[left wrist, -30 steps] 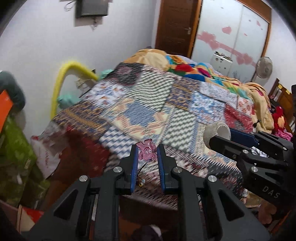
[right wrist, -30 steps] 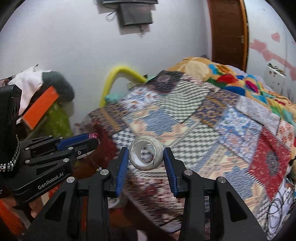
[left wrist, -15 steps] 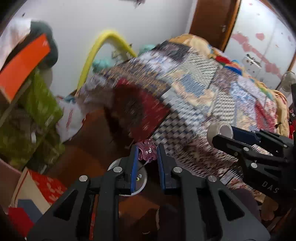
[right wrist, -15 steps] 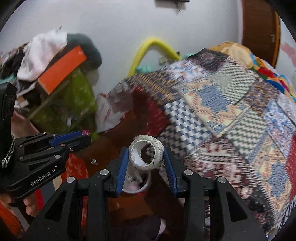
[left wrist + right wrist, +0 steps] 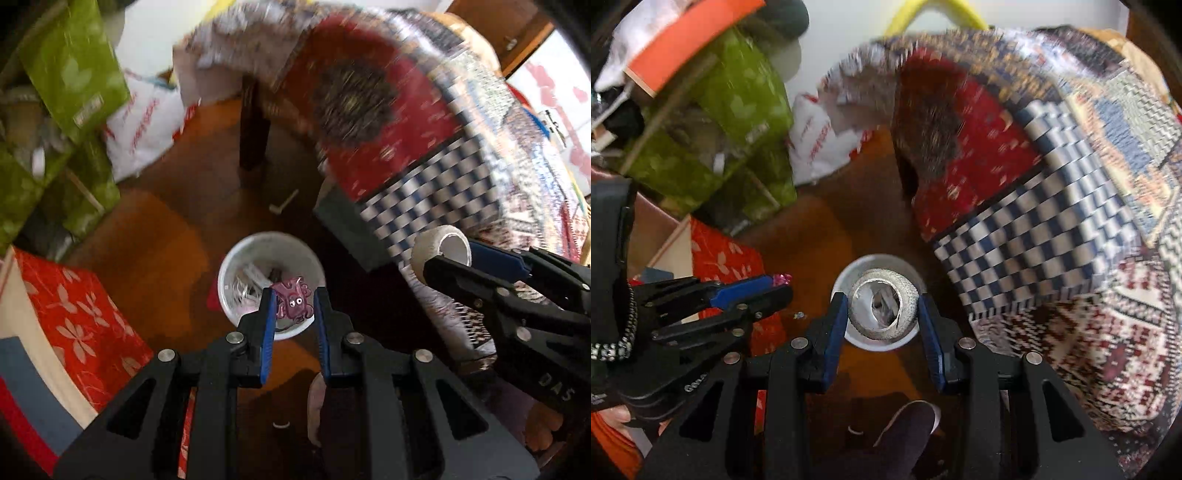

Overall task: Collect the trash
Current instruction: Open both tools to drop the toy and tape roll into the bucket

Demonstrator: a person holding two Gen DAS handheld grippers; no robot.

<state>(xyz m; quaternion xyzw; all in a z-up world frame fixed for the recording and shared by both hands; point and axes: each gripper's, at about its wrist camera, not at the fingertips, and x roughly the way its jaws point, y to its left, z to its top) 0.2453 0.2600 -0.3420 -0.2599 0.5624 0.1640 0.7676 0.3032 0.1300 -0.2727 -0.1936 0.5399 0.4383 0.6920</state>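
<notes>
Bed quilt (image 5: 424, 122): I see a patchwork cover hanging over the bed edge, filling the upper right of both views; blurred.
Floor (image 5: 162, 236): brown wood, I note it under everything below the bed.
Green bags (image 5: 738, 122): stacked at upper left, near a white plastic bag (image 5: 144, 125).
Red floral box (image 5: 70, 302): lying on the floor left of the bin.
Trash bin (image 5: 236, 266): white, round, standing on the floor beside the bed corner; I can make out crumpled scraps inside.
Right gripper (image 5: 883, 314): I hold it directly above the bin; fingers part-way closed, clamped on either side of the tape roll.
Left gripper (image 5: 293, 304): also over the bin mouth; fingers drawn narrow, pinching the sticker.
Tape roll (image 5: 884, 308): a worn white ring, hollow centre facing the camera, held above the bin opening.
Pink octopus sticker (image 5: 293, 298): small, held between the blue pads, above the bin's near rim.
</notes>
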